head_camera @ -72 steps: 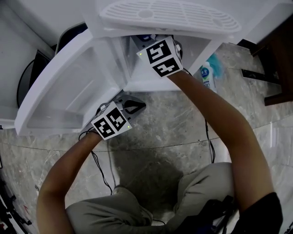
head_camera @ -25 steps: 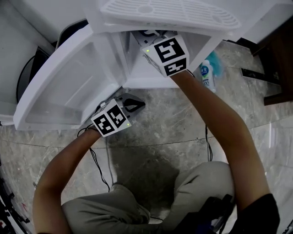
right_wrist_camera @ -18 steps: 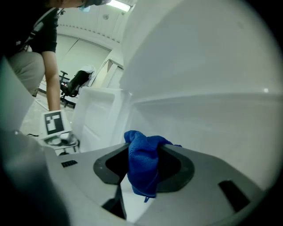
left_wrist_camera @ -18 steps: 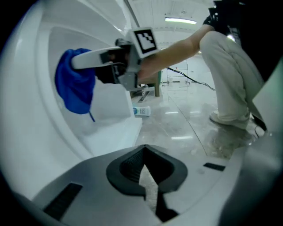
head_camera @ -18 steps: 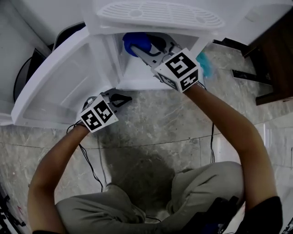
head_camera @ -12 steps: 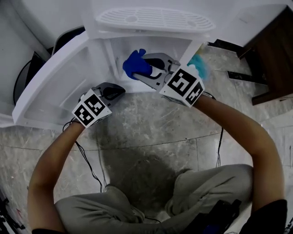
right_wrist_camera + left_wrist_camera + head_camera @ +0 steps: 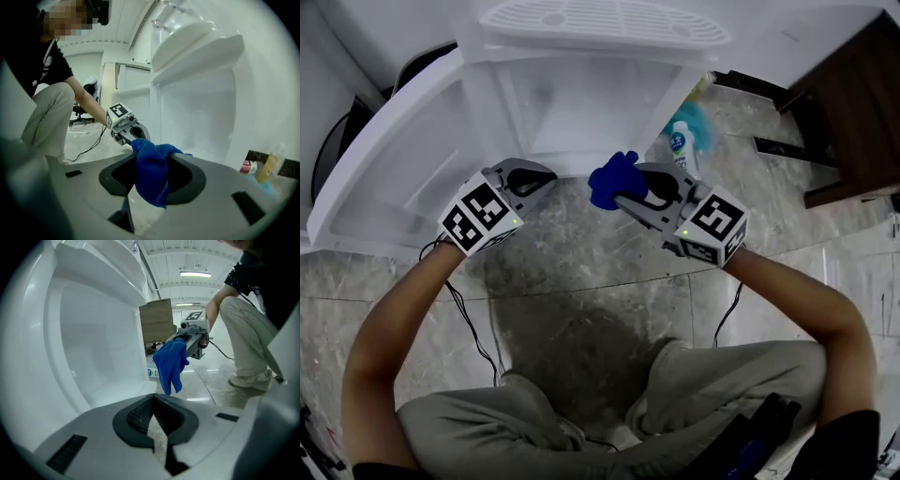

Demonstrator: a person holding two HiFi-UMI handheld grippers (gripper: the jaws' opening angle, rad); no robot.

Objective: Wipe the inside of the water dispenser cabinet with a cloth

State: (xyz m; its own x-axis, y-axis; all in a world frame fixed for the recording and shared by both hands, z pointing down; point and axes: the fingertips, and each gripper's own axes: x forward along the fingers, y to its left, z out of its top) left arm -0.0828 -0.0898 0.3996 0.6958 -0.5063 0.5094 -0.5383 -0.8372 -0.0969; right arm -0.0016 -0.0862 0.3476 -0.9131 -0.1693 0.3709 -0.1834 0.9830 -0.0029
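Note:
The white water dispenser cabinet [image 7: 581,103] stands open, its door [image 7: 384,178] swung out to the left. My right gripper [image 7: 623,190] is just outside the cabinet's lower front edge, shut on a bunched blue cloth [image 7: 612,178]. In the right gripper view the cloth [image 7: 152,176] hangs between the jaws, with the cabinet's inside [image 7: 197,112] behind it. My left gripper [image 7: 546,176] is shut and holds nothing, hovering by the door's lower inner corner, a short way left of the cloth. The left gripper view shows the cloth [image 7: 171,364] dangling from the right gripper [image 7: 174,344], apart from my left gripper [image 7: 155,423].
A white spray bottle [image 7: 680,145] and something teal [image 7: 705,120] sit on the marble floor right of the cabinet. Dark wooden furniture [image 7: 853,103] stands further right. Cables [image 7: 473,328] trail over the floor by the person's knees.
My right gripper came out of the cabinet with the blue cloth, moving down and right in the head view. The left gripper shifted a little up along the door's edge.

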